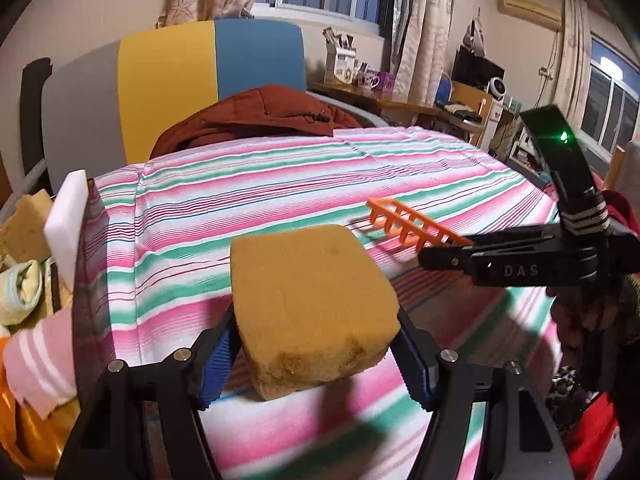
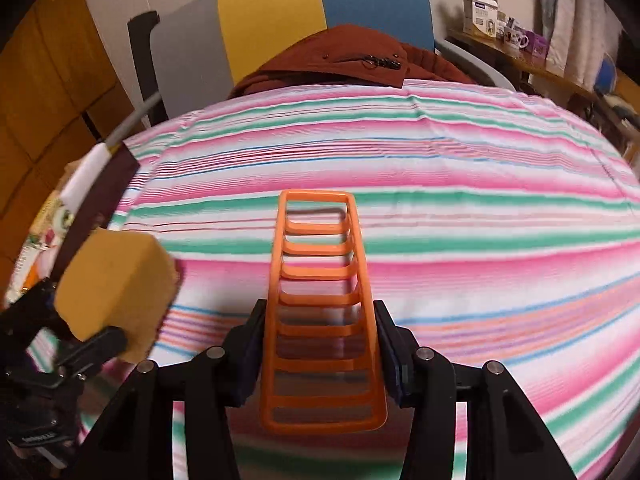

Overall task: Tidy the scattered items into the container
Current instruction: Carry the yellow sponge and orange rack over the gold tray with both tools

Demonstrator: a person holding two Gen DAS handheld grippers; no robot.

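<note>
My left gripper (image 1: 316, 344) is shut on a yellow sponge (image 1: 312, 304) and holds it above the striped bed cover (image 1: 280, 184). My right gripper (image 2: 320, 344) is shut on an orange plastic rack (image 2: 320, 300) with several rungs, held above the cover. The rack (image 1: 412, 224) and the right gripper (image 1: 436, 258) show at the right of the left wrist view. The sponge (image 2: 112, 292) and left gripper show at the left of the right wrist view. The container (image 1: 86, 264), with a dark wall, stands at the bed's left edge.
The container holds a white foam block (image 1: 66, 220), a pink striped cloth (image 1: 40, 364), a pale sock (image 1: 20, 296) and another sponge (image 1: 28, 216). A red-brown jacket (image 1: 256, 116) lies at the head of the bed against a coloured headboard (image 1: 208, 64). A cluttered desk (image 1: 400, 100) stands beyond.
</note>
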